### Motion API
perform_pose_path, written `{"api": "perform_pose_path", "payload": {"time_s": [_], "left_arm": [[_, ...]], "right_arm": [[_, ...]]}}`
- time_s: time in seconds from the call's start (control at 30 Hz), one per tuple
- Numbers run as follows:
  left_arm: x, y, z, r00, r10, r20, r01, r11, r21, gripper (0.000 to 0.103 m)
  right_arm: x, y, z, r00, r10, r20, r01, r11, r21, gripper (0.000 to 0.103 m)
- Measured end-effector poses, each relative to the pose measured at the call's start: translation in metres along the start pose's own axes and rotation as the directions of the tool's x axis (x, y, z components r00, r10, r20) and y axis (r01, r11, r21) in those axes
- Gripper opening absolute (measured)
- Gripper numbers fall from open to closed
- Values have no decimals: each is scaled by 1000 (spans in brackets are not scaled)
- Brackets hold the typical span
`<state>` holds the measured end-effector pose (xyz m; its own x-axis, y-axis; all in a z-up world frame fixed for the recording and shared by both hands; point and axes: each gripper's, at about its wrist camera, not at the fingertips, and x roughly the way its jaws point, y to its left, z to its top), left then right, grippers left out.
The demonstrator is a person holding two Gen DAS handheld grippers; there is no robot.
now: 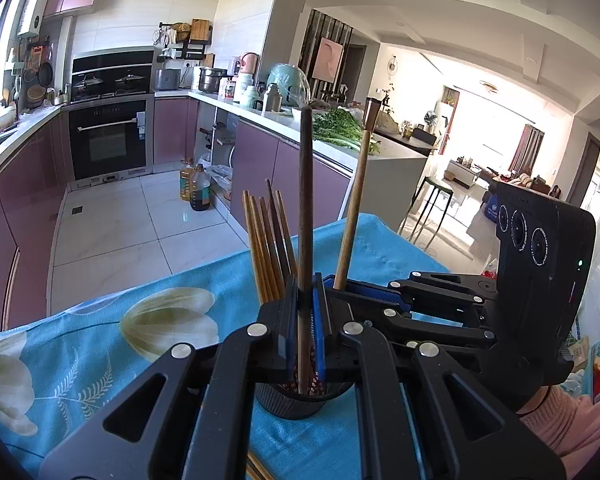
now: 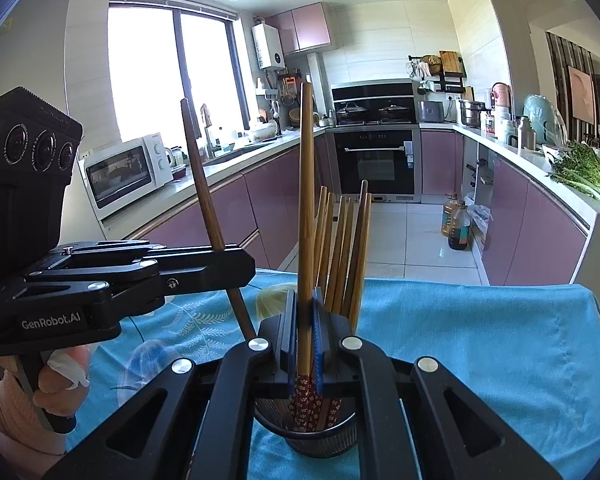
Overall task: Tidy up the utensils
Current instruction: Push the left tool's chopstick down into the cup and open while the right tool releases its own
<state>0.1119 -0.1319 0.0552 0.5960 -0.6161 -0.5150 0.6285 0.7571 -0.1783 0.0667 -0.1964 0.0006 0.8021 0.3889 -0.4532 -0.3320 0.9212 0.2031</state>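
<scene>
A black ribbed holder cup (image 1: 296, 402) (image 2: 320, 438) stands on the blue flowered cloth, with several wooden chopsticks (image 1: 266, 248) (image 2: 342, 252) upright in it. My left gripper (image 1: 306, 320) is shut on a dark brown chopstick (image 1: 306, 200), held upright with its patterned lower end inside the cup. In the right wrist view this gripper (image 2: 228, 268) comes in from the left with that chopstick (image 2: 202, 184). My right gripper (image 2: 305, 336) is shut on a light wooden chopstick (image 2: 306, 200), upright, its red patterned end in the cup. In the left wrist view it (image 1: 342, 286) holds that chopstick (image 1: 356, 200).
The blue cloth (image 2: 480, 340) covers the table, whose far edge drops to a tiled kitchen floor. More chopstick ends (image 1: 256, 470) lie on the cloth near the bottom of the left wrist view. Purple cabinets, an oven and oil bottles (image 2: 456, 224) stand beyond.
</scene>
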Motion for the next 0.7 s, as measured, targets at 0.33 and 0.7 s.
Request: {"api": "perform_pose_path", "payload": {"time_s": [0.33,0.7], "left_arm": [[9,-2,-1,999,8,-38,-7,1000,12,7],[20,-5,-2,998,20,-64,-19,1000,17,8]], "right_arm": [[5,-5,-5,1000,0,-29,0,1000,12,6],[16,-12,-10,998,1,-64,1,1000,31,6]]}}
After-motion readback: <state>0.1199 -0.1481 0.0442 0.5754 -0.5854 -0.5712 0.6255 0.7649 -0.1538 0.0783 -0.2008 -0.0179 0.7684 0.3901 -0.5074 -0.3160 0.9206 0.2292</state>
